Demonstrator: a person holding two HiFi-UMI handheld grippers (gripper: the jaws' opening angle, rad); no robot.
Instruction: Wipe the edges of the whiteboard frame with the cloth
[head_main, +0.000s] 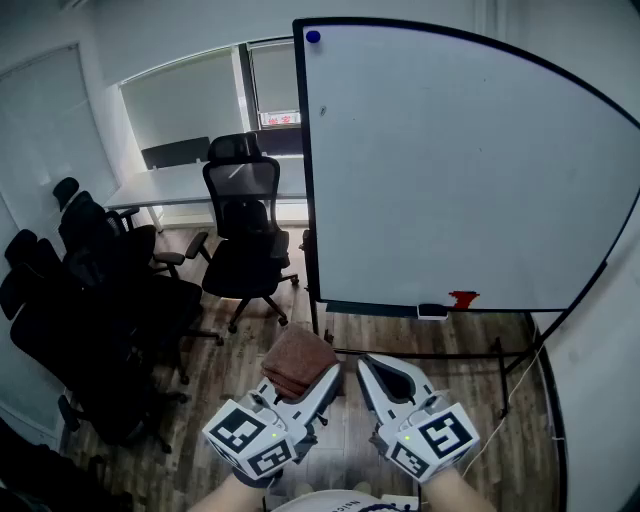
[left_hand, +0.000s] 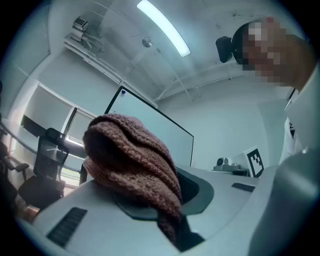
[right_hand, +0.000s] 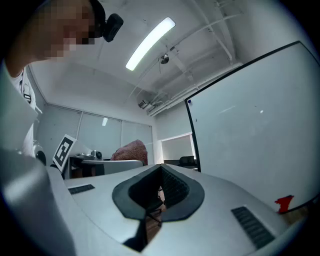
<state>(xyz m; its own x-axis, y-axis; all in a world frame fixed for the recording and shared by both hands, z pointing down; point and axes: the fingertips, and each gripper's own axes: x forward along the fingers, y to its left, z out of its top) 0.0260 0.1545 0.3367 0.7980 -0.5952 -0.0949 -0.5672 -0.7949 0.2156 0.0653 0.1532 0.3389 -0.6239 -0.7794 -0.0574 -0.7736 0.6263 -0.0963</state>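
Observation:
A large whiteboard on a wheeled stand fills the upper right, its black frame running down the left edge. A folded brown cloth sticks out of my left gripper, which is shut on it; the cloth bulges above the jaws in the left gripper view. My right gripper is beside it, jaws shut with nothing between them. Both grippers are low, well short of the board. In the right gripper view the whiteboard stands to the right and the cloth to the left.
Several black office chairs crowd the left, one chair next to the board's left edge. A red item and an eraser rest on the board's tray. A white desk stands behind. Wooden floor lies under the stand.

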